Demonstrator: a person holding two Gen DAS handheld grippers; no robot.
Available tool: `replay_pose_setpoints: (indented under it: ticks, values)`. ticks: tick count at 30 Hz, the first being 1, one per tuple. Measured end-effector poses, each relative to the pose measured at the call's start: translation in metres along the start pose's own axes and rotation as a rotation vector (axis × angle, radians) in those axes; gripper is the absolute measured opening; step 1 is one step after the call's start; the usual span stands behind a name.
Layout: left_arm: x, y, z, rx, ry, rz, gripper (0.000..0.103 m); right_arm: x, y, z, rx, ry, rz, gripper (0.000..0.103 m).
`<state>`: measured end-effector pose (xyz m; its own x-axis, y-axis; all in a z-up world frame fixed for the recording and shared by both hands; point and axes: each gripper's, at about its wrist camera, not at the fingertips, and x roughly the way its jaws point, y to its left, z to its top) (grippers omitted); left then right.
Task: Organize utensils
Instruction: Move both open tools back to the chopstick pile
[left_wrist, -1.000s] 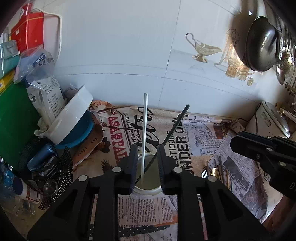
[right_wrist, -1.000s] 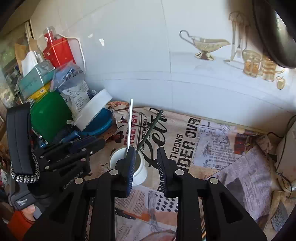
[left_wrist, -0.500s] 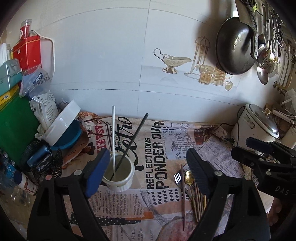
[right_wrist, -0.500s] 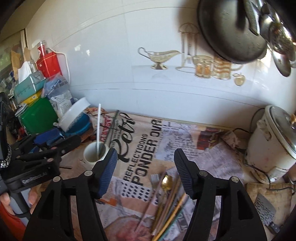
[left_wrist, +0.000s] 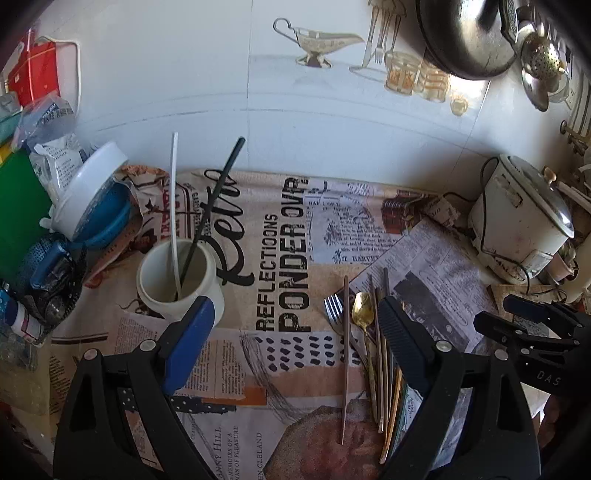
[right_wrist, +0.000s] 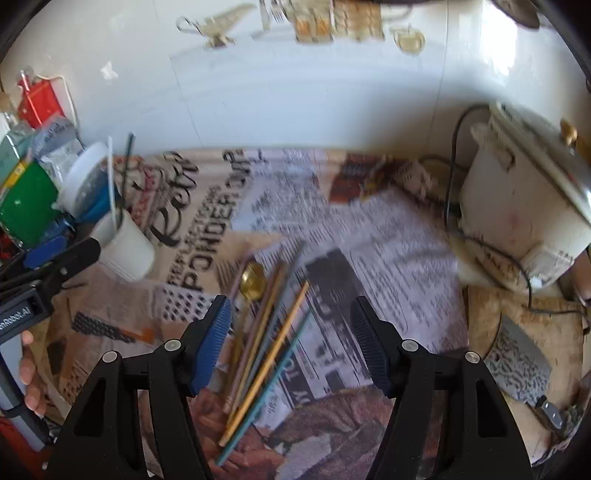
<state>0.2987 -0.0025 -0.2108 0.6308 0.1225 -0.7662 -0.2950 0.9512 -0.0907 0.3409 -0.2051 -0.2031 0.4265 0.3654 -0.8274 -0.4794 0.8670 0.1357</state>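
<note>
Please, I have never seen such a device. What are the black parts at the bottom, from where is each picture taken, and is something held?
These are two hand-held grippers, each carrying its own camera looking along its fingers. One picture is from the left gripper, the other from the right gripper. Both have open jaws and hold nothing. On the newspaper-print cloth stands a white ceramic cup with a white stick and a black stick inside. Loose chopsticks, a gold spoon and a silver fork lie beside it.

L wrist cam: above table (left_wrist: 295, 369), facing tiled wall, tilted down, white cup (left_wrist: 181, 284) near at left. R wrist cam: lower, further right, blurred. Both views share cup (right_wrist: 123, 251), utensil pile (left_wrist: 373, 350) (right_wrist: 266, 332), rice cooker (left_wrist: 517, 221) (right_wrist: 524, 206).
</note>
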Motion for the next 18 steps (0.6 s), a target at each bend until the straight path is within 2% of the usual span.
replay_pose_setpoints:
  ticks: [6,11,18]
  values:
    - [0.032,-0.006,-0.022,-0.004,0.092,0.029,0.09,0.046,-0.015,-0.028,0.023,0.153,0.007,0.063]
    - [0.056,-0.01,-0.042,-0.003,0.161,0.051,0.09,0.076,-0.013,-0.048,0.011,0.247,0.023,0.063]
    - [0.084,-0.014,-0.066,0.014,0.253,0.045,0.09,0.09,-0.001,-0.065,-0.008,0.289,0.043,0.063]
